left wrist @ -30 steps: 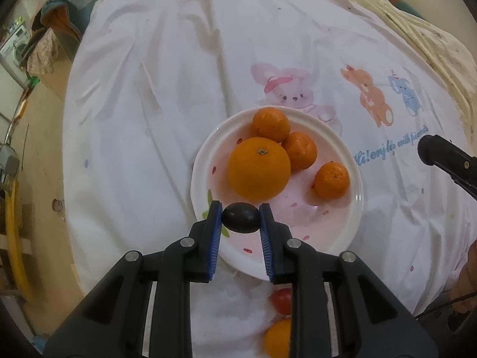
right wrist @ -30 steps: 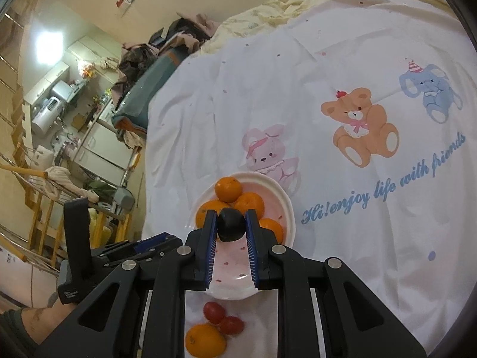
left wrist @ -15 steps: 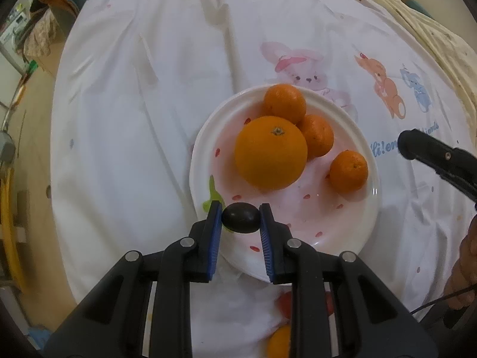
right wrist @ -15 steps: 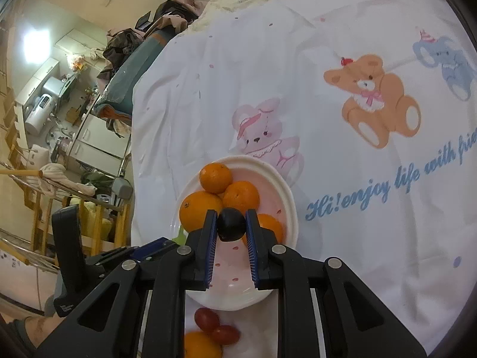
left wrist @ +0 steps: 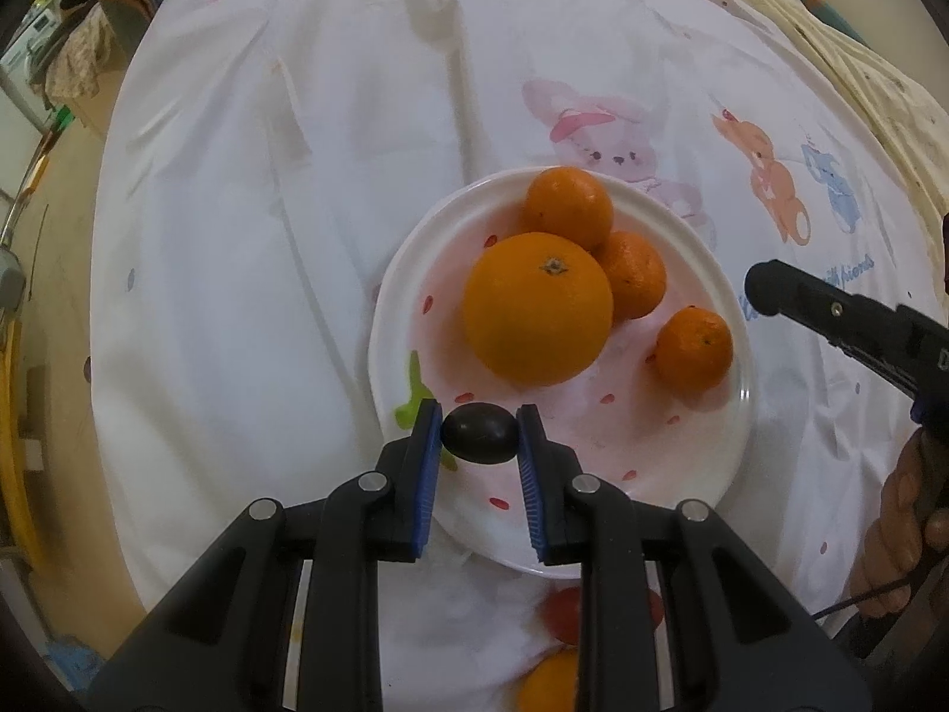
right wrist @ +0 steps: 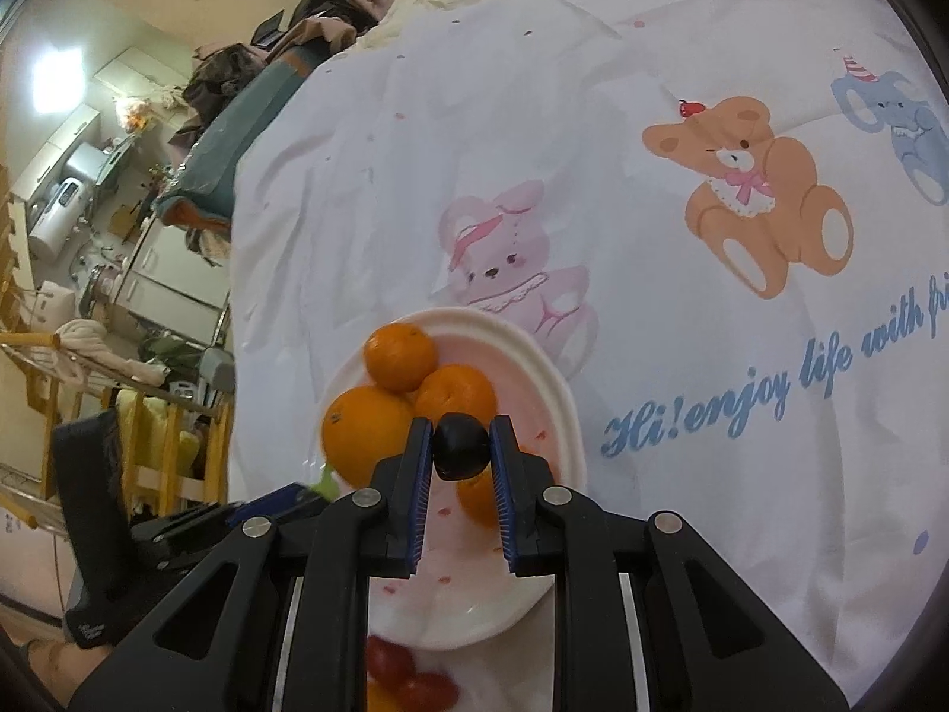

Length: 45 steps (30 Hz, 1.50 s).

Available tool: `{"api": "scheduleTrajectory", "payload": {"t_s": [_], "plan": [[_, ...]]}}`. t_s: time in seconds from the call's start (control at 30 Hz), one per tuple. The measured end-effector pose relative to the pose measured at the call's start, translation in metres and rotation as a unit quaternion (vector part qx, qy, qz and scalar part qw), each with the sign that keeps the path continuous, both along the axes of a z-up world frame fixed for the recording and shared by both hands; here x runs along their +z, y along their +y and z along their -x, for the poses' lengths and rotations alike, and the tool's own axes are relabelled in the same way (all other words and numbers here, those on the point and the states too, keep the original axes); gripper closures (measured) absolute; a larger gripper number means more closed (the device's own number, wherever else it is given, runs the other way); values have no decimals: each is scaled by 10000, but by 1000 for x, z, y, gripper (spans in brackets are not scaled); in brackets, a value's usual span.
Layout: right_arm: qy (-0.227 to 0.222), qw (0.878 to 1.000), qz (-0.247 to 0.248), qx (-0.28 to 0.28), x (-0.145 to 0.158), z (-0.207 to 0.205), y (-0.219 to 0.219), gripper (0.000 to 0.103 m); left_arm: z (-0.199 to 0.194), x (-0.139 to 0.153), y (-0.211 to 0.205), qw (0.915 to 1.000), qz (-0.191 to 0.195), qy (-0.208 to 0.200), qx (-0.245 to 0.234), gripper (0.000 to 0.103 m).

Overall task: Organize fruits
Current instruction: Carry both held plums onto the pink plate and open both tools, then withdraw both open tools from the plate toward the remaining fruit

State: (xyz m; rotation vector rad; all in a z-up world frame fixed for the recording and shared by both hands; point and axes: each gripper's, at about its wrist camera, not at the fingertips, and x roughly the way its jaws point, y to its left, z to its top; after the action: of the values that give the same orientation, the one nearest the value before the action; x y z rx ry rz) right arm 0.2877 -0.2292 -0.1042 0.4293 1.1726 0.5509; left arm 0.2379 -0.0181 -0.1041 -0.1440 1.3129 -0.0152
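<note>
Left gripper (left wrist: pixel 479 436): dark grape (left wrist: pixel 479 440) pinched between blue pads, held above near rim of plate (left wrist: pixel 700 474), just short of large orange (left wrist: pixel 537 308). Right gripper (right wrist: pixel 461 454): second grape (right wrist: pixel 461 454) clamped at fingertips, held over plate with mandarins (right wrist: pixel 400 356)

I count one big orange (left wrist: pixel 537 308), three mandarins (left wrist: pixel 569 207) on one plate (left wrist: pixel 682 510), two dark grapes (left wrist: pixel 479 433), two cherry tomatoes (right wrist: pixel 388 661).
</note>
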Motion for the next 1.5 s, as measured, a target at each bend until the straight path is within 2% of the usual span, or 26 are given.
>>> {"api": "scheduleTrajectory", "payload": {"t_s": [0.13,0.27,0.37,0.43,0.47,0.5,0.53,0.57,0.6,0.63,1.17,1.3,1.43,1.5], "plan": [[-5,9999,115,-29,-8,-5,1,81,-1,-2,0,10000,85,42,5,81],[-78,9997,210,-57,-9,-8,3,80,-2,-3,-3,10000,3,16,-53,80],[-37,9996,265,-17,-10,-11,4,80,-1,-2,-4,10000,-21,-66,-71,64],[0,9997,235,-6,-10,-11,3,80,-1,0,-5,9999,-77,-133,-62,50],[-1,9997,241,-25,-10,-10,3,78,-1,1,-5,9998,-82,-150,-40,46],[-11,9997,260,-27,-9,-10,2,75,-2,2,-4,9999,-81,-153,-9,38],[-5,9996,278,-24,-9,-10,2,62,-2,2,-3,9999,-68,-153,25,31],[3,9996,267,-32,-8,-10,2,40,-2,3,-2,9998,-46,-173,43,30],[-1,9997,241,-84,-7,-9,1,32,-1,5,-2,9998,-38,-203,37,30],[-23,9997,220,-139,-6,-8,0,29,-2,5,-2,9997,-49,-221,13,30],[-248,9993,223,-171,24,12,-6,29,13,17,3,9981,-288,-540,50,30],[-272,9993,183,-196,34,22,-11,29,20,26,5,9973,-325,-641,135,30],[-321,9991,227,-165,46,37,-15,29,31,44,11,9959,-134,-847,275,30],[-362,9989,224,-170,51,46,-17,29,36,52,11,9952,-161,-928,267,30]]}}
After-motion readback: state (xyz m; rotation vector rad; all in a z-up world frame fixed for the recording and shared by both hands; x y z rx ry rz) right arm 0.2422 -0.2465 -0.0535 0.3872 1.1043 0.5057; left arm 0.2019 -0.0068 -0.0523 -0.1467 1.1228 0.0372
